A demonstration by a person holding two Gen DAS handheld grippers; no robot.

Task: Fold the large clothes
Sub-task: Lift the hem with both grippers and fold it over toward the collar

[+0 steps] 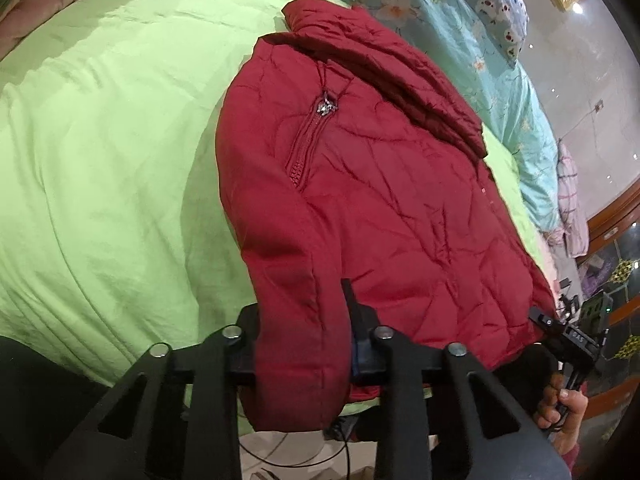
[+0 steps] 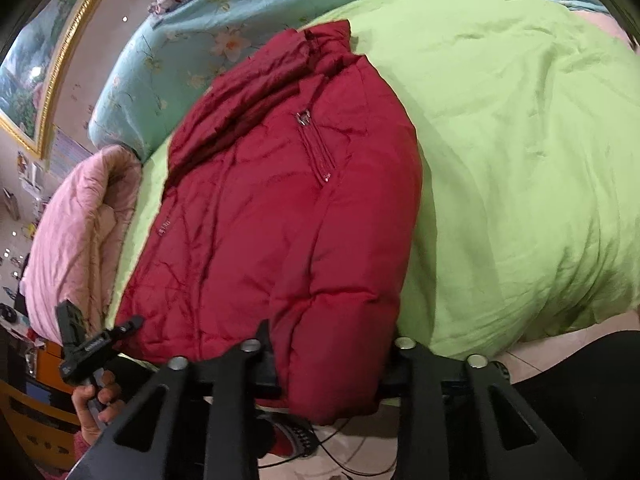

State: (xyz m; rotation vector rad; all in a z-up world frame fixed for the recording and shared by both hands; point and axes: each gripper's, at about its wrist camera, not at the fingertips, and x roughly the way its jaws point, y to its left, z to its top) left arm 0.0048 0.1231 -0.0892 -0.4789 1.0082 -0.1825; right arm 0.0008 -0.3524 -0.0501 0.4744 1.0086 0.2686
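Note:
A dark red padded jacket [image 1: 372, 184] lies on a light green quilt [image 1: 104, 152], collar at the far end, a zip pocket on top. It also shows in the right wrist view [image 2: 280, 208]. My left gripper [image 1: 304, 344] is shut on the jacket's near hem corner, which bulges between the fingers and hangs over the bed edge. My right gripper [image 2: 328, 360] is shut on the other near hem corner in the same way. Each gripper shows in the other's view at the hem: the right one [image 1: 560, 328], the left one [image 2: 100, 336].
The green quilt [image 2: 520, 160] covers the bed. A teal floral quilt [image 1: 500, 72] and a patterned pillow [image 1: 492, 4] lie at the far side. A pink quilt [image 2: 80, 232] lies beside the jacket. Floor and cables [image 2: 352, 452] show below the bed edge.

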